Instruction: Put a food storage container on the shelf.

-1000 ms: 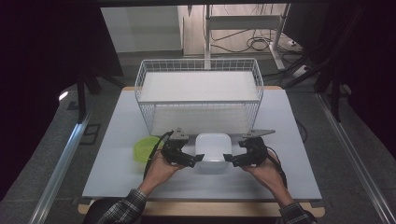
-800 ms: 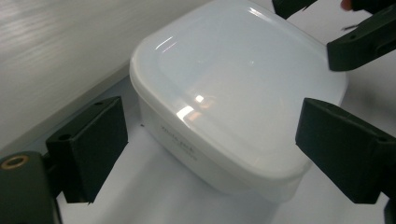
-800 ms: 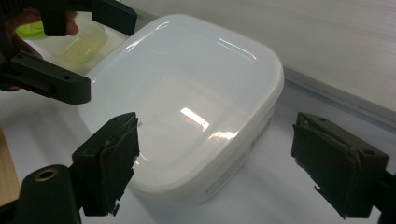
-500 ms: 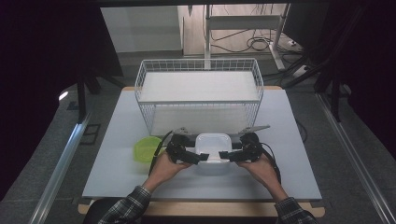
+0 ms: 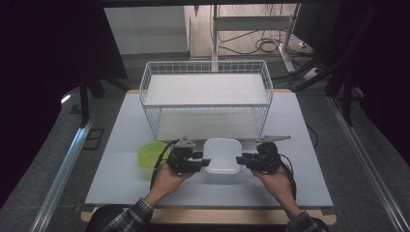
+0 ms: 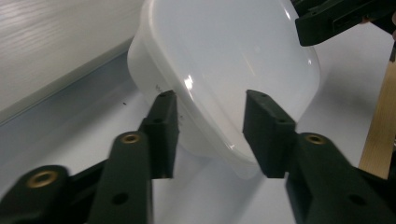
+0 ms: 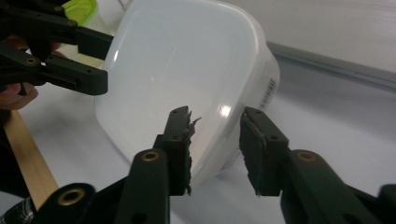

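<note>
Two claws on one white tub [image 5: 222, 155], which sits upside down on the counter [image 5: 121, 140] just in front of the wire basket [image 5: 205, 96], with a green bowl [image 5: 151, 154] off to its left. To lift it clean, I'd squeeze both sides evenly and raise them together so it stays level. Left claw [image 6: 212, 135] and right claw [image 7: 215, 140] have just been closing and now pinch the tub's opposite edges, half spread.

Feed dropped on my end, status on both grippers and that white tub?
Left gripper and right gripper just closed onto opposite edges of the white tub. Tub on table, before wire basket. Green bowl at left, clear.
</note>
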`<state>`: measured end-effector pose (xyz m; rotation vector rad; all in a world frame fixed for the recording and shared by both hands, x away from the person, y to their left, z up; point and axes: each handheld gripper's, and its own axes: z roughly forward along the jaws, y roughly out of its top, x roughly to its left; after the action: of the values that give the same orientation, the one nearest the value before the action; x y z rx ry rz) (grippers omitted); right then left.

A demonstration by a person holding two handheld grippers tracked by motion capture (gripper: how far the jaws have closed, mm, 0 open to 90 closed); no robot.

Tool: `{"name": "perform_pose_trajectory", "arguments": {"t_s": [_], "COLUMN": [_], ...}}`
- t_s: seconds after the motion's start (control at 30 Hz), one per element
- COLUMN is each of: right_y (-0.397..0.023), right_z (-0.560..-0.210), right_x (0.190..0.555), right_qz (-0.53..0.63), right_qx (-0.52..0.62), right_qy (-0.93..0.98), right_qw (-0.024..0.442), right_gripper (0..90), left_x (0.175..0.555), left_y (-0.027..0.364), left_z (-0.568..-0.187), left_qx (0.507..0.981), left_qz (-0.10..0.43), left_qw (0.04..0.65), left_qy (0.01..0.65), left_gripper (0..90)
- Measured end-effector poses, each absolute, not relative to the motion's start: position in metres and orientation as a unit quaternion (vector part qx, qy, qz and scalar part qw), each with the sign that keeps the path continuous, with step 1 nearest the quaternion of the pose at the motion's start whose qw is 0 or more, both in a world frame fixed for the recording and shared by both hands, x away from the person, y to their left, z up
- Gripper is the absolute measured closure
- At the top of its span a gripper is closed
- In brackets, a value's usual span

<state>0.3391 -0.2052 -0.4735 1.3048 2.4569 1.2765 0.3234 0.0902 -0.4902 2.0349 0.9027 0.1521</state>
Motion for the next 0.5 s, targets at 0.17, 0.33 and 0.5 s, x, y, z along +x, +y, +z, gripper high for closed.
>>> {"name": "perform_pose_trajectory", "arguments": {"t_s": [0.17, 0.33, 0.5], "right_y": [-0.21, -0.2061, -0.2046], "right_z": [-0.4721, -0.4738, -0.4722], "right_x": [0.3389, 0.3366, 0.3343], "right_qz": [0.427, 0.424, 0.427], "right_qx": [0.439, 0.434, 0.43], "right_qy": [0.789, 0.791, 0.791], "right_qw": [0.052, 0.076, 0.089], "right_gripper": [76.6, 76.8, 76.8], "left_x": [0.32, 0.3221, 0.3209], "left_y": [0.0897, 0.0914, 0.0911], "left_z": [-0.4901, -0.4934, -0.4914], "left_qx": [0.814, 0.802, 0.8], "left_qz": [0.085, 0.079, 0.08], "left_qw": [0.437, 0.451, 0.451], "left_qy": [0.372, 0.385, 0.388], "left_gripper": [78.3, 78.3, 78.6]}}
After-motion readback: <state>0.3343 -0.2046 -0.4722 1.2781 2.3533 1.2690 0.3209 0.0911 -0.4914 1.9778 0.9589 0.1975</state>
